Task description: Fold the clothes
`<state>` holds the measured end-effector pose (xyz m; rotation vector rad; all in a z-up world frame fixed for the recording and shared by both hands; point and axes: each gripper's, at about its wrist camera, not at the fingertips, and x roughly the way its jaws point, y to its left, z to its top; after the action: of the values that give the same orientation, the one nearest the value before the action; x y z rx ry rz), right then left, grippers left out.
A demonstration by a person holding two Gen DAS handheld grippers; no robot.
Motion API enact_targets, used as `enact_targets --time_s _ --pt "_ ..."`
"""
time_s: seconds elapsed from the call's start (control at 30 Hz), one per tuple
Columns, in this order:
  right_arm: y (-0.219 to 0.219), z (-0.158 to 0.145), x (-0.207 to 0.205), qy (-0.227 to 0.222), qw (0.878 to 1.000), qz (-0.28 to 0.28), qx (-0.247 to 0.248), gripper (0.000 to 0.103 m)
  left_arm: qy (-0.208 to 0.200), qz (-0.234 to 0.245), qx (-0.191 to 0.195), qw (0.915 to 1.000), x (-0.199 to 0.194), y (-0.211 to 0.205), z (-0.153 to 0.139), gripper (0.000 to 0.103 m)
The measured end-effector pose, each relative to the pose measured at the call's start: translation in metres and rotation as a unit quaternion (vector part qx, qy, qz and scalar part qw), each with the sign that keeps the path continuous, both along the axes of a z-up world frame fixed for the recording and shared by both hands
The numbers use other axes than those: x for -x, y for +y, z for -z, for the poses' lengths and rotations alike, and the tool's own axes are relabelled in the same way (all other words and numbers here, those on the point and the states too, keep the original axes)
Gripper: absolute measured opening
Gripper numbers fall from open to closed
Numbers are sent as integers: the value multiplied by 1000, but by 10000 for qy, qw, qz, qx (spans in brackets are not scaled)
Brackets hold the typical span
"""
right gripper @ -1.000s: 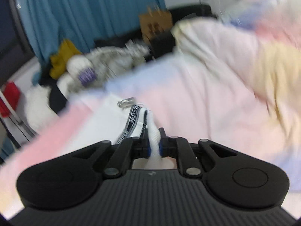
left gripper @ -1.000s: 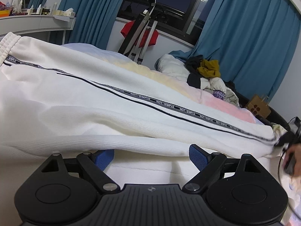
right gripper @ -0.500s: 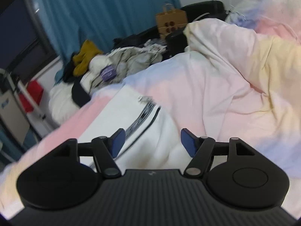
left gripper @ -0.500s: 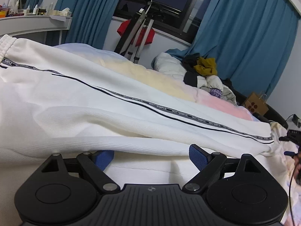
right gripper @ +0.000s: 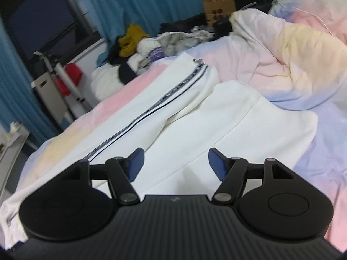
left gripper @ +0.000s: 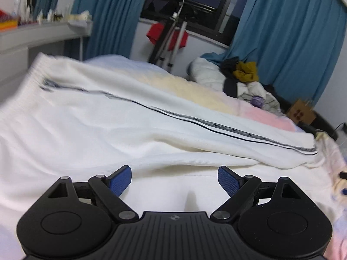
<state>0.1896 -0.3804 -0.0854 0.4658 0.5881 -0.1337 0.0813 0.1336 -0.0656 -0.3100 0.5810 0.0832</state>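
White trousers [left gripper: 91, 127] with a black lettered side stripe [left gripper: 229, 130] lie stretched across the bed, waistband at the far left, cuffs at the right. In the right wrist view the same trousers [right gripper: 195, 117] run away from me, both legs side by side, the stripe [right gripper: 156, 101] on the left leg. My left gripper [left gripper: 174, 178] hovers open just above the near leg, nothing between its blue pads. My right gripper [right gripper: 175, 162] also stands open over the white cloth, holding nothing.
A pastel duvet [right gripper: 288, 49] is bunched at the right of the bed. A heap of clothes [left gripper: 245, 80] lies beyond the bed by the blue curtains [left gripper: 288, 32]. A folded stand with a red cloth [left gripper: 167, 36] leans under the window. A white shelf [left gripper: 43, 34] stands at the left.
My right gripper let go of the trouser cuff, opened, and pulled back and up, so both legs now show. My left gripper drew back slightly and rose; it stayed open.
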Motion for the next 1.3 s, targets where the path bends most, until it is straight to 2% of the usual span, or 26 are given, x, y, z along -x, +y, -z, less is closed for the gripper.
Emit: enact_targets --time_s 0.07,0.13,0.23,0.27,0.33,0.37,0.43,0.5,0.57,0.63,0.7,0.8,0.9,0.93,1.03,1.1,1.13,1.23,1.3 --pt "-1 -5 15 -90 9998 -75 160 68 -61 -241 93 9996 16 15 -13 89" --pt "-5 -4 29 -148 9997 -147 126 68 -1 -366 425 9984 29 31 -26 89" --pt "-20 3 42 -21 9998 81 153 68 -104 -647 778 9948 57 55 -43 89" --pt "-28 6 45 6 9998 191 39 68 -95 -791 832 9933 66 65 -46 89" --pt "-49 14 51 34 9977 424 -528 68 -72 -1081 941 9896 86 85 -52 89" --pt "-57 17 54 39 9955 560 -762 68 7 -1280 1045 9863 96 99 -54 89" --pt "-71 22 60 59 9910 892 -992 68 124 -1796 1010 9785 115 123 -60 89" --pt "-81 24 64 97 9886 1209 -893 69 100 -2287 1096 9673 137 146 -64 90" --pt "-89 27 67 81 9855 1435 -907 70 155 -2595 1462 9545 149 165 -61 90" --pt "-100 32 70 24 9789 1622 -1246 70 326 -2614 1935 9451 149 178 -50 90" --pt "-110 38 73 0 9713 1817 -1536 70 451 -2551 2235 9396 143 184 -40 89" --pt "-119 46 77 78 9637 2082 -1670 70 784 -2562 2542 9293 129 187 -22 87" --pt "-132 57 82 117 9522 2352 -1947 70 1034 -2290 3078 9177 117 191 4 83" --pt "-136 62 84 134 9469 2473 -2049 70 1113 -2213 3271 9119 112 192 12 82" --pt "-147 78 84 192 9332 2735 -2321 69 1268 -2177 3911 8852 103 203 38 81" --pt "-155 91 76 196 9291 2661 -2560 69 1134 -2268 4227 8701 105 209 51 81" --pt "-159 96 71 117 9292 2569 -2655 69 1008 -2324 4329 8651 107 213 53 81" --pt "-166 110 52 -78 9304 2261 -2886 69 819 -2375 4553 8542 108 221 59 80" --pt "-168 120 41 -124 9261 2203 -3060 67 744 -2386 4706 8462 109 225 64 80"
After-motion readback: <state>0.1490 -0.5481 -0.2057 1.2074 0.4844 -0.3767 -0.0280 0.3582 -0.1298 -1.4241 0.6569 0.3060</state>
